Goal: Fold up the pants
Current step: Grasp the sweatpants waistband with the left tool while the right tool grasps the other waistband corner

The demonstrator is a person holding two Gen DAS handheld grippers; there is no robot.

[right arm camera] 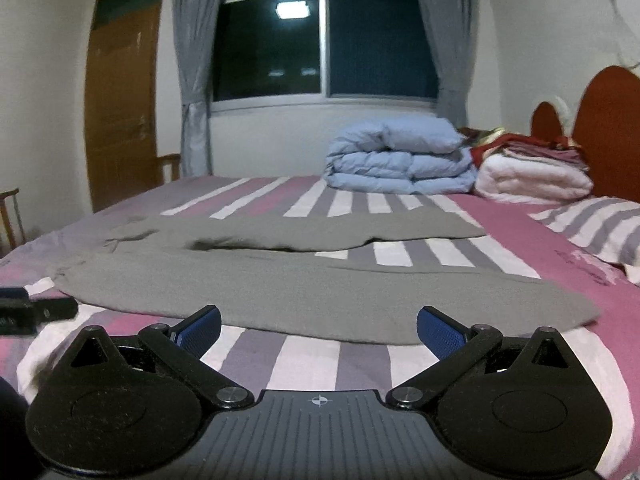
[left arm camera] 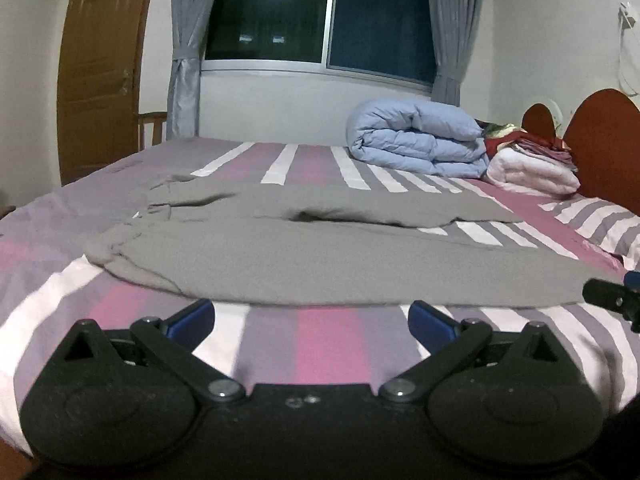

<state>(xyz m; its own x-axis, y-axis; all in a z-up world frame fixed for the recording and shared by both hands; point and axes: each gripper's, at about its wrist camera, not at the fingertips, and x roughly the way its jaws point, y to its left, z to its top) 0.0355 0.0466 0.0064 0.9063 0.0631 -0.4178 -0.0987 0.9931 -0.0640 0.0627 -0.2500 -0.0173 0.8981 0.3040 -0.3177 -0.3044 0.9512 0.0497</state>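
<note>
Grey pants (left arm camera: 320, 256) lie spread flat on the striped bed, waist bunched at the left, two legs running right with a gap between them; they also show in the right wrist view (right arm camera: 320, 292). My left gripper (left arm camera: 312, 320) is open and empty, just short of the near leg's front edge. My right gripper (right arm camera: 319, 330) is open and empty, at the near leg's front edge toward the cuff end. The right gripper's tip shows at the right edge of the left wrist view (left arm camera: 612, 296); the left gripper's tip shows at the left of the right wrist view (right arm camera: 36, 310).
A folded light-blue duvet (left arm camera: 416, 140) and a stack of pink and red blankets (left arm camera: 532, 168) sit at the far right by the red headboard (left arm camera: 600, 144). A striped pillow (right arm camera: 600, 224) lies at the right. A window, curtains and a wooden door (left arm camera: 96, 76) stand behind.
</note>
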